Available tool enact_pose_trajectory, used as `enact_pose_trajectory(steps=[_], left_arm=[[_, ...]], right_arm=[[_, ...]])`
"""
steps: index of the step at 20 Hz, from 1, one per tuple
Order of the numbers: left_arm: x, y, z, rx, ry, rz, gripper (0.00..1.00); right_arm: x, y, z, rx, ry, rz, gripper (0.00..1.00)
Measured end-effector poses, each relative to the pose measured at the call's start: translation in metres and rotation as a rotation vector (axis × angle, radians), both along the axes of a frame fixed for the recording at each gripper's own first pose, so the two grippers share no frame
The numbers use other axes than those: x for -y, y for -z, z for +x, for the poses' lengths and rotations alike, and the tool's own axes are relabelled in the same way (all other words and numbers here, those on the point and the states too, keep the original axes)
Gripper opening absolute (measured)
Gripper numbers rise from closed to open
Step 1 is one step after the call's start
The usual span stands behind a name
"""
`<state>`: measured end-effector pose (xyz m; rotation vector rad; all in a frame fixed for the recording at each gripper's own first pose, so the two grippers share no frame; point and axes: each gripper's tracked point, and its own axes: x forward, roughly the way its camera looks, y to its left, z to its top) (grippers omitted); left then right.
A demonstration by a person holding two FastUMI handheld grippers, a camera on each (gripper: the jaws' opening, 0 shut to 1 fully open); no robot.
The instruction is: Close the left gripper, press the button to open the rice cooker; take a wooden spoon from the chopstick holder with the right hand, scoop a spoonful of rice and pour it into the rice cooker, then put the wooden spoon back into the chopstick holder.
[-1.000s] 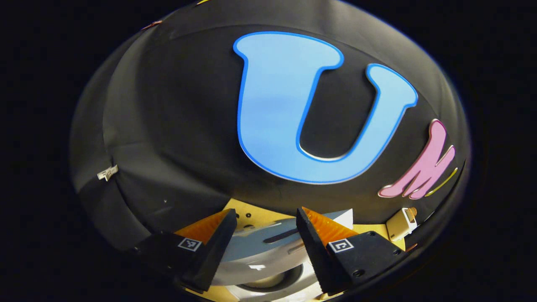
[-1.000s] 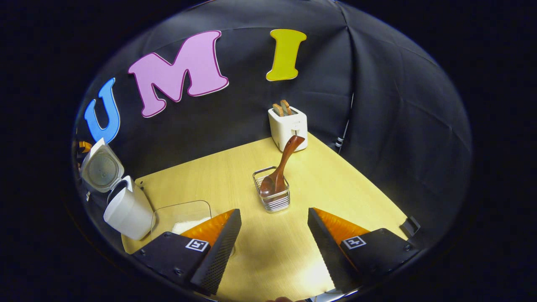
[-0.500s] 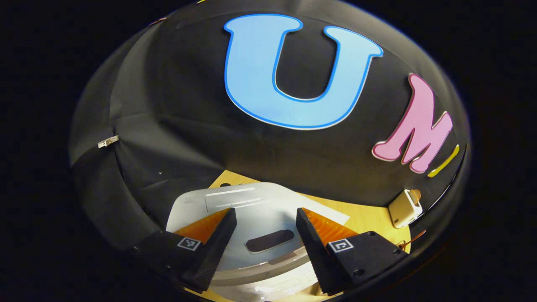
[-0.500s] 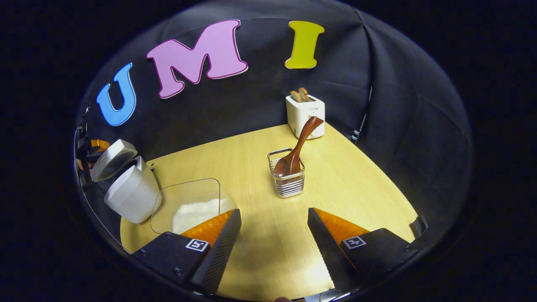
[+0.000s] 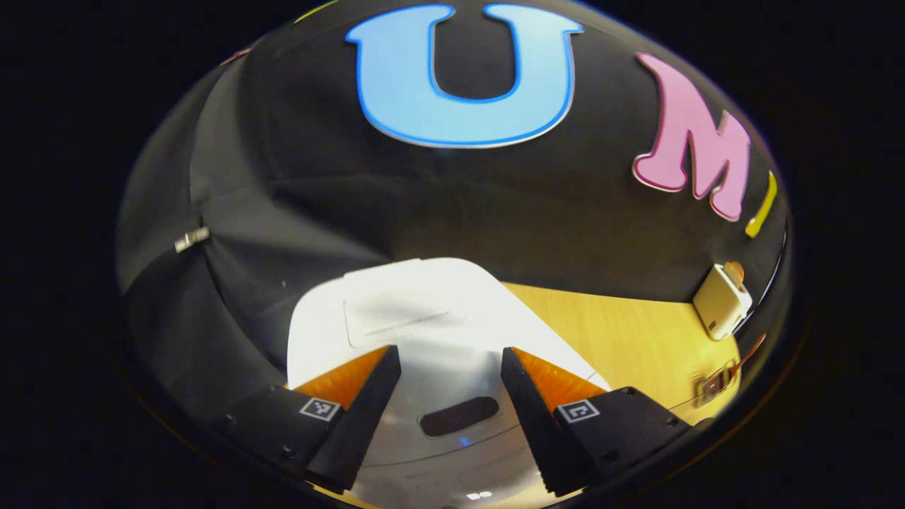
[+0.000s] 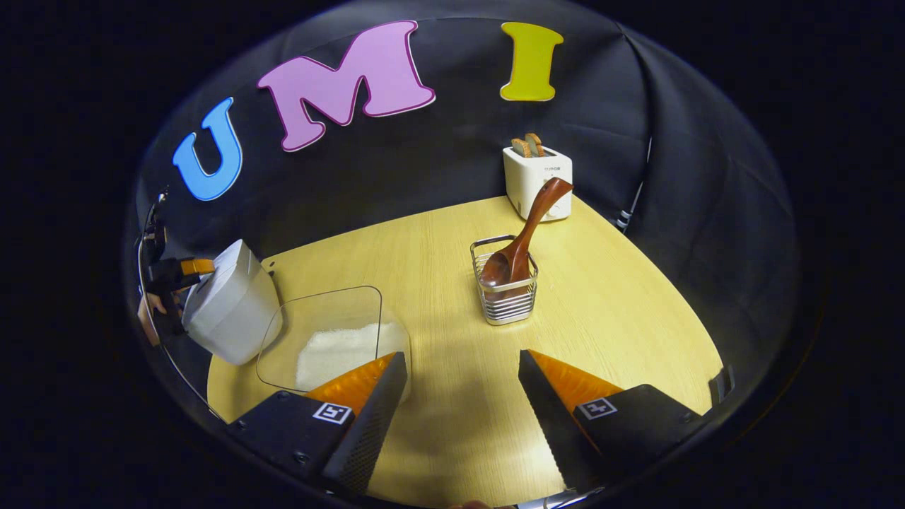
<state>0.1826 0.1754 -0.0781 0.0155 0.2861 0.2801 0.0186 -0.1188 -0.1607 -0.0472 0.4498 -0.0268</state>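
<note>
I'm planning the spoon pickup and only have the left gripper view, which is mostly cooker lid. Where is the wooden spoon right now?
Observer: In the right gripper view, the wooden spoon stands bowl-down in the wire chopstick holder, with its handle leaning toward the toaster.
Operator: Is the right gripper on it?
Observer: No. The right gripper hovers over the table with its jaws open, apart from the holder.
Operator: And the rice?
Observer: White rice lies in a clear container beside the rice cooker.
</note>
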Motion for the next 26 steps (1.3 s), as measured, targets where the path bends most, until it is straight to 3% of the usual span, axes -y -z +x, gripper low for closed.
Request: enact_pose_trajectory(steps=[3, 8, 12, 17, 21, 26], left_arm=[[0.005, -0.005, -0.001, 0.071, 0.006, -0.017, 0.96], [0.004, -0.006, -0.001, -0.005, 0.003, -0.012, 0.97], [0.009, -0.011, -0.005, -0.009, 0.075, 0.007, 0.98], [0.015, -0.049, -0.022, 0.097, 0.17, 0.086, 0.97], [0.032, -0.097, -0.064, 0.233, 0.234, 0.137, 0.97], [0.062, -0.126, -0.148, 0.368, 0.281, 0.099, 0.97]], right_arm=[[-0.001, 0.01, 0.014, -0.003, -0.048, -0.03, 0.99], [-0.025, 0.006, 0.016, 0.006, -0.098, -0.028, 0.99], [-0.042, -0.006, 0.001, 0.036, -0.078, -0.053, 0.99], [-0.065, -0.027, -0.023, 0.106, 0.003, -0.083, 0.99], [-0.093, -0.061, -0.038, 0.212, 0.033, -0.105, 0.99], [-0.135, -0.111, -0.057, 0.374, 0.023, -0.13, 0.99]])
